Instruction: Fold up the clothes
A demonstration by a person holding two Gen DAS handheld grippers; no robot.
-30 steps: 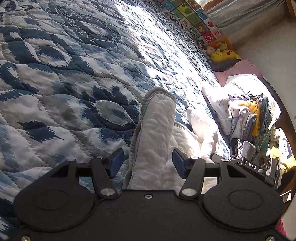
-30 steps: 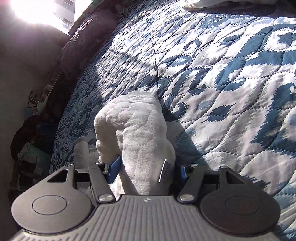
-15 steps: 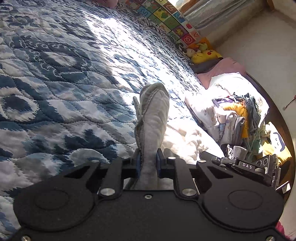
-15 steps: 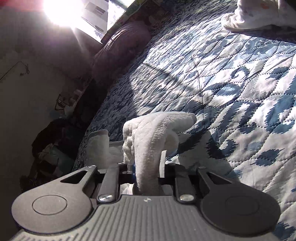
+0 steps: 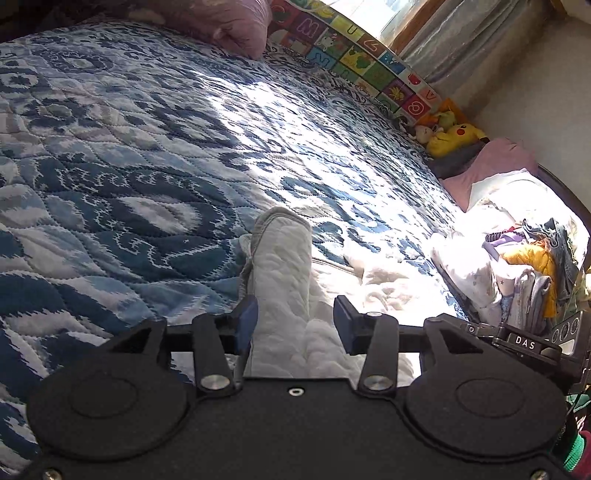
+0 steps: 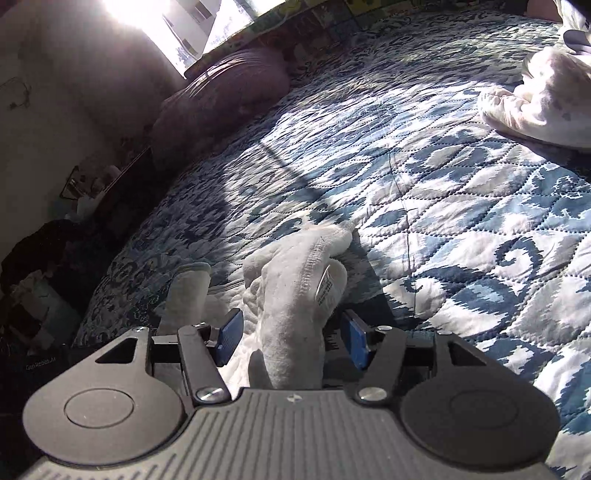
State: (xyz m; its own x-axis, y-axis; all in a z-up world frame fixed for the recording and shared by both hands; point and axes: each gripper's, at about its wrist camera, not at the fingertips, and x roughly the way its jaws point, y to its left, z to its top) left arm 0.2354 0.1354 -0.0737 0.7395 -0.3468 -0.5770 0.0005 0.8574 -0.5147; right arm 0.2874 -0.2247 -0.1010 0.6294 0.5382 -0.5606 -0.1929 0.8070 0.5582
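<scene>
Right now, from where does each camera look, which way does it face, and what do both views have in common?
Left wrist: sits on the left gripper, looks forward over the blue quilt toward the clothes pile and yellow plush toy; shows its open jaws either side of the white garment.
Right wrist: sits on the right gripper, looks across the quilt toward the purple pillow and bright window; shows its open jaws.
Shared: the garment and quilt.
</scene>
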